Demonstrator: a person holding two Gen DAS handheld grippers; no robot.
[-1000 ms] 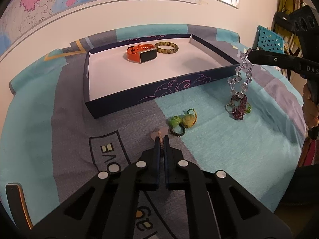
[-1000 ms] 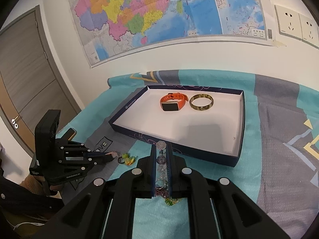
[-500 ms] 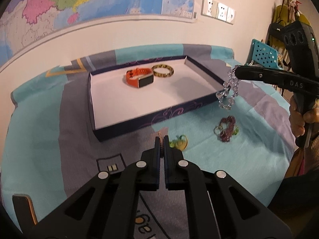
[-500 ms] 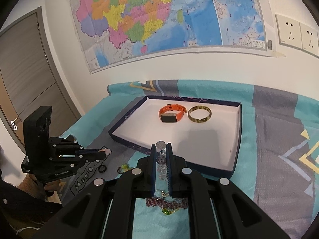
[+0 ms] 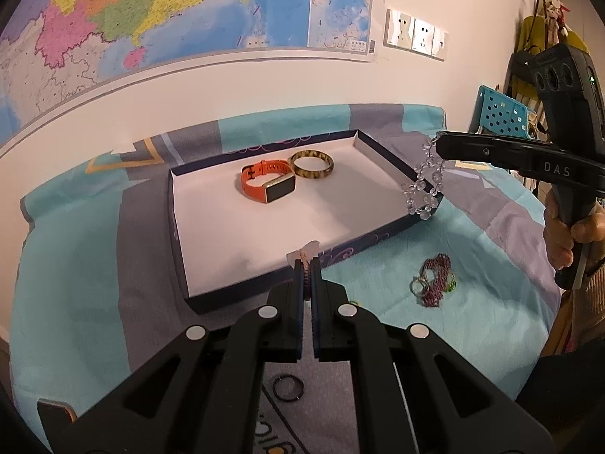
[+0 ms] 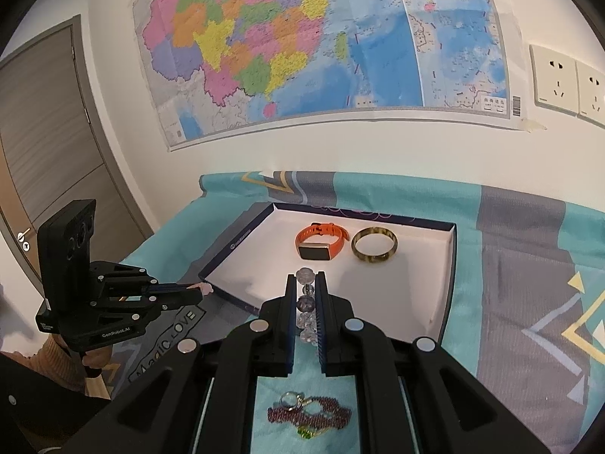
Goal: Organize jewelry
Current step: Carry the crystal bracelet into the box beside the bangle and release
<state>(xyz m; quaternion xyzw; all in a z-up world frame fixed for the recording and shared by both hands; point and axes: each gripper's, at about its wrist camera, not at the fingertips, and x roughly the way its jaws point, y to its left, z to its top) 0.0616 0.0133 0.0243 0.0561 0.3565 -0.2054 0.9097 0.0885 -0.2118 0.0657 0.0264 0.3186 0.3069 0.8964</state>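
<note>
A dark blue tray [image 5: 291, 282] [image 6: 448, 287] with a white floor holds an orange smartwatch [image 5: 266, 185] [image 6: 319, 244] and a brown-gold bangle [image 5: 311, 164] [image 6: 374, 250]. My left gripper [image 5: 307, 265] is shut on a small pink piece with a braided cord [image 5: 305, 255], at the tray's near wall. My right gripper [image 6: 305, 283] [image 5: 438, 143] is shut on a clear crystal bead bracelet [image 5: 423, 185] [image 6: 306, 310], which hangs over the tray's right corner. A purple bead bracelet with a ring [image 5: 435, 280] [image 6: 310, 414] lies on the cloth.
A black hair tie [image 5: 288, 387] lies on the grey part of the cloth under my left gripper. The bed has a teal and grey cover [image 5: 94, 265]. The wall with a map [image 6: 302, 45] is right behind the tray. A door [image 6: 41, 151] is at left.
Both grippers have risen and moved toward the tray. The crystal bracelet was lifted off the purple pile and now hangs over the tray's corner. The left gripper carried its pink piece up to the tray's wall.
</note>
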